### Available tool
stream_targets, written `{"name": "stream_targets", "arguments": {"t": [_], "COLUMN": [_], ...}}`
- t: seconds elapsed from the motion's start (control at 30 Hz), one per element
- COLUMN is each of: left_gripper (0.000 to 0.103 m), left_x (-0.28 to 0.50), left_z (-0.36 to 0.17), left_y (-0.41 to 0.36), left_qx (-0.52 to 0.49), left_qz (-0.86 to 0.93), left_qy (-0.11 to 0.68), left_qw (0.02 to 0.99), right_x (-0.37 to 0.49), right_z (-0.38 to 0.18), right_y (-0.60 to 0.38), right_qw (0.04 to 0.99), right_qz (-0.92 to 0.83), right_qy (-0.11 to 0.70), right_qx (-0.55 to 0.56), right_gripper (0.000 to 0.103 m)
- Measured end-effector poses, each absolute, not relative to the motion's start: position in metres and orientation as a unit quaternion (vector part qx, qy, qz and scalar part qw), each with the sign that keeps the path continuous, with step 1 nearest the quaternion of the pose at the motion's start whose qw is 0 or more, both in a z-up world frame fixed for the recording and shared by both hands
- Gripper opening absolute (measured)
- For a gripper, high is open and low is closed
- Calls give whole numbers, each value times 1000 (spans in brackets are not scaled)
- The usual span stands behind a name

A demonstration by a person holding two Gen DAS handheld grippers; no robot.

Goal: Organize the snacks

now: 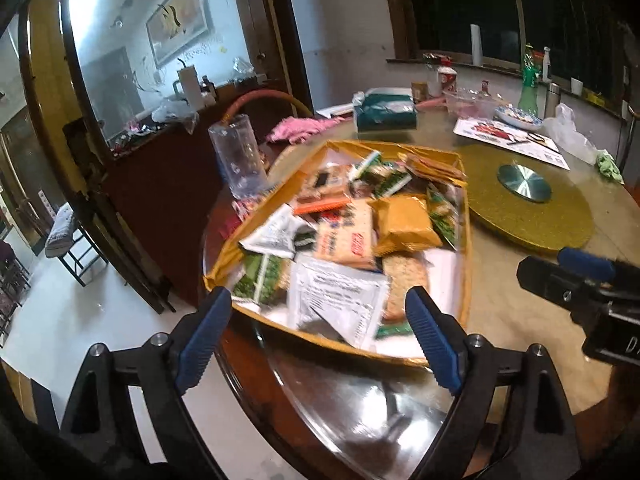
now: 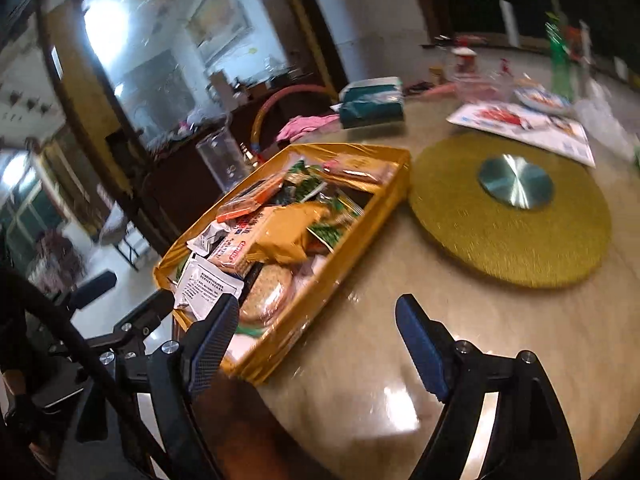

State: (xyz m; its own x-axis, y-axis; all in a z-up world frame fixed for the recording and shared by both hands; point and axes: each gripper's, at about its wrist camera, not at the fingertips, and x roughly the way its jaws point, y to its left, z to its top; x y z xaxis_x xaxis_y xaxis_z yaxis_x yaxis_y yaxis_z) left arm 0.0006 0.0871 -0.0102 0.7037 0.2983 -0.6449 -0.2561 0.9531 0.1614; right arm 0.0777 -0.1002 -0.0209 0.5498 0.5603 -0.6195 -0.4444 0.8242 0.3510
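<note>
A gold box (image 1: pixel 464 240) full of snack packets stands at the near left edge of the round table; it also shows in the right wrist view (image 2: pixel 360 248). Inside lie a white printed sachet (image 1: pixel 340 300), an orange-yellow packet (image 1: pixel 408 220), a cracker pack (image 1: pixel 344 236) and green packets (image 1: pixel 260 276). My left gripper (image 1: pixel 320 336) is open and empty, just in front of the box's near rim. My right gripper (image 2: pixel 316 344) is open and empty, over the table beside the box's near right corner. The right gripper shows at the right of the left wrist view (image 1: pixel 576 280).
A gold turntable (image 2: pixel 508 216) with a metal hub sits right of the box. A clear cup (image 1: pixel 238 156) stands behind the box. A teal tissue pack (image 1: pixel 386 114), pink cloth (image 1: pixel 300 128), printed sheet (image 1: pixel 512 138), green bottle (image 1: pixel 530 80) and plates lie at the back. The table edge (image 1: pixel 248 380) drops to the floor at left.
</note>
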Motion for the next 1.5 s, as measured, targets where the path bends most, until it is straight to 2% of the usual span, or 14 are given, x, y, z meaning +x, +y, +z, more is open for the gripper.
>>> {"name": "stream_targets", "arguments": {"t": [0.33,0.87,1.5], "left_gripper": [91,91,91], "left_x": [-5,-13,-22], "left_z": [-21,-15,-16], "left_y": [62,58,82], "left_qx": [52,73,45], "left_qz": [172,197,215], "left_qy": [397,393,394], "left_qw": [900,895,893], "right_x": [55,47,46], "right_z": [-25,-32,-37], "right_y": [-106,-105,-96], "right_qw": [878,871,867], "right_qz": [285,285,284], "right_qy": [375,387,396], "right_qx": [82,96,103], "right_gripper": [81,81,81]}}
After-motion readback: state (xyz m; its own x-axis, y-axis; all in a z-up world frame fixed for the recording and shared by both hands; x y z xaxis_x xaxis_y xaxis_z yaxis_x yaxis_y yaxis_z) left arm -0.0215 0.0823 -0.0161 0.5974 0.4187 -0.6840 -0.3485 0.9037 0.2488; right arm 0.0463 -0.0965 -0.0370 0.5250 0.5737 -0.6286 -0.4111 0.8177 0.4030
